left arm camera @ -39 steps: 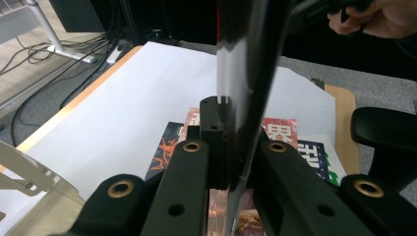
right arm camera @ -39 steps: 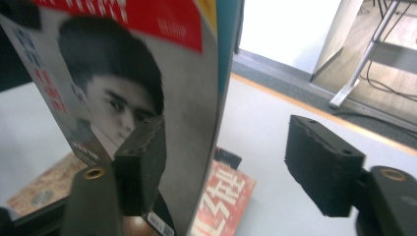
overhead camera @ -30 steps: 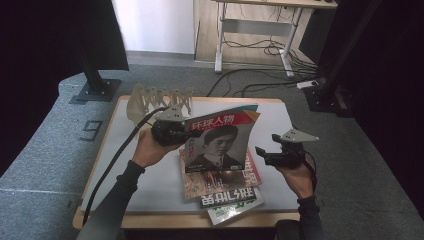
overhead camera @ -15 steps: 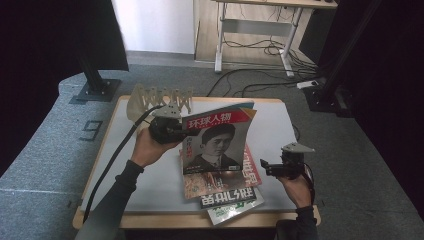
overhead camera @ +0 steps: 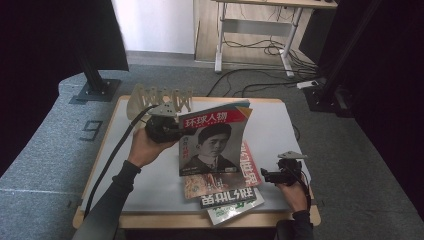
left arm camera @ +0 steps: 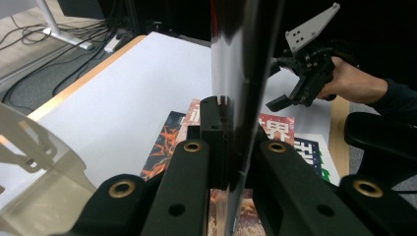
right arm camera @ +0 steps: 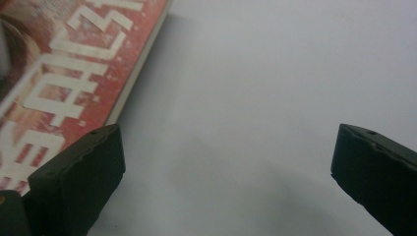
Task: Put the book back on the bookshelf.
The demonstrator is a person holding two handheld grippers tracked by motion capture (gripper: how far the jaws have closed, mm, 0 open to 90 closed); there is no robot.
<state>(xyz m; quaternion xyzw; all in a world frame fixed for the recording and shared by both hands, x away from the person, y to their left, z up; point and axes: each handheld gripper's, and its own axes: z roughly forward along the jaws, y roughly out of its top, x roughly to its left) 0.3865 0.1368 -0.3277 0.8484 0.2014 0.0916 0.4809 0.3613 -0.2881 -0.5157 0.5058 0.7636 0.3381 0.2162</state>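
rack (overhead camera: 160, 98): pale slotted stand, far-left part of the table (overhead camera: 300, 130), just behind the left gripper. Also at the near-left corner of the left gripper view (left arm camera: 34, 167).
left gripper (overhead camera: 167, 129): held in the left hand (overhead camera: 145, 149), cable trailing toward the near-left. Jaws clamped on the left edge of the portrait magazine. In the left gripper view (left arm camera: 223, 142) the cover sits edge-on between the two black jaws, pressed from both sides.
portrait magazine (overhead camera: 215, 140): lifted off the table, tilted up so the cover faces the camera, red title strip along the top. Raised above the stack, centre of the table.
stack (overhead camera: 225, 187): three magazines flat on the table under and near of the lifted one. Orange-toned one under it, red magazine (overhead camera: 250, 162) poking out to the right, green-and-white one (overhead camera: 232, 202) nearest, overhanging the near table edge.
red magazine, right gripper view (right arm camera: 64, 73): top-left of that view, white characters on red, spine edge running diagonally. Lies flat.
right gripper (overhead camera: 267, 176): held in the right hand (overhead camera: 295, 192), near-right part of the table, low over the white top, just right of the stack. Jaws have just been opening and stand wide apart (right arm camera: 226, 162), nothing between them. Left jaw tip just beside the red magazine's edge; contact, cannot tell.
table: white top, wooden rim.
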